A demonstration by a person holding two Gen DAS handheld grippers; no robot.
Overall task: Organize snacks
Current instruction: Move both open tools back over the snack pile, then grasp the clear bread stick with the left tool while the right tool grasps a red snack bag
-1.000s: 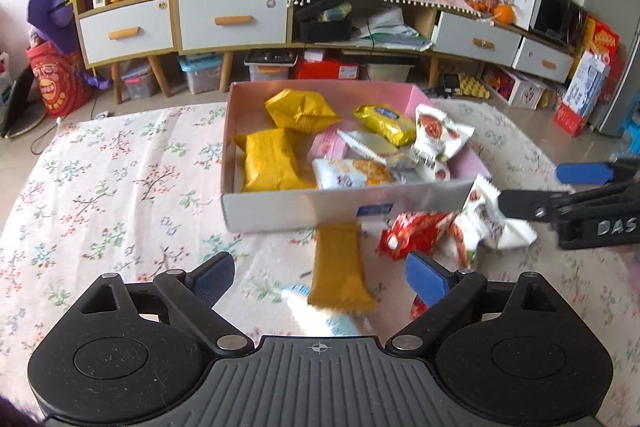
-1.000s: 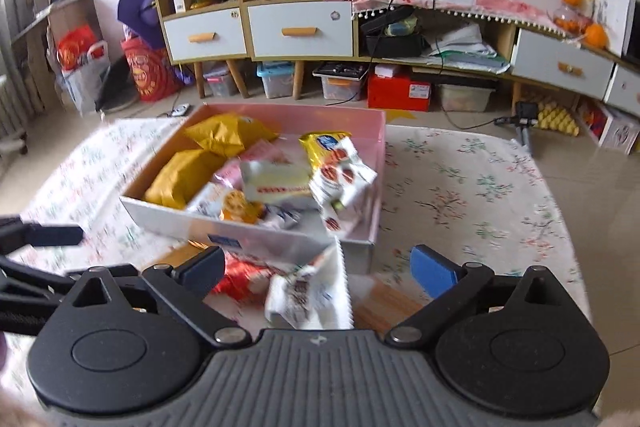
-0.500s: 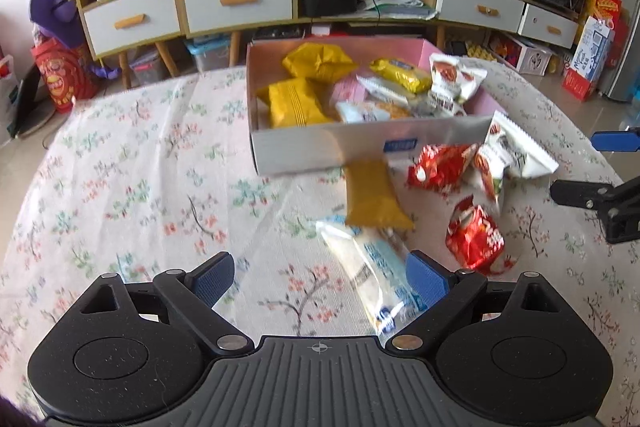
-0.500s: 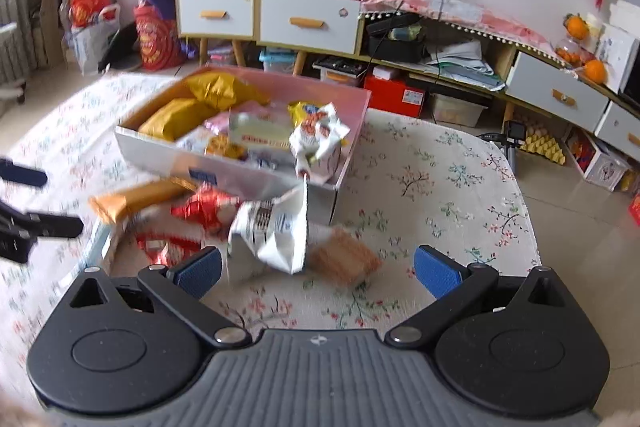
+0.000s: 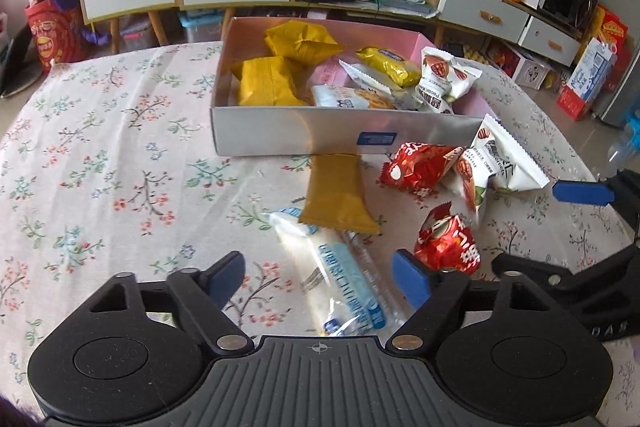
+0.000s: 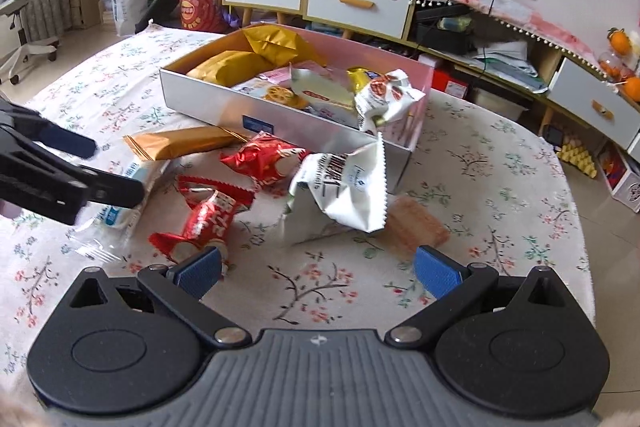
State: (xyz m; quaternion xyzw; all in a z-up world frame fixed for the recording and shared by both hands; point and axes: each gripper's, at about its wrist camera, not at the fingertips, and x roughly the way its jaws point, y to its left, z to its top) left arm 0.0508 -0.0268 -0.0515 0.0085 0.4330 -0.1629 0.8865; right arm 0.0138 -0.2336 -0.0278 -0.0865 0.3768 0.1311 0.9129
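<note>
Left wrist view: snack box on a flowered tablecloth.
Box holds yellow, white packets; before it lie a clear wafer packet, red packets. Left gripper closing around the wafer packet, untouched; right gripper spread, empty.

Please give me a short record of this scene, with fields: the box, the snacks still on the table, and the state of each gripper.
box: open box on the floral tablecloth, already holding yellow and white packets
loose snacks: mustard-yellow packet, clear blue-printed packet, two red packets, white packet, brown wafer
left gripper: jaws closing around the clear blue-printed packet, pads not yet touching it
right gripper: open, nothing between the jaws, just before the white packet
</note>
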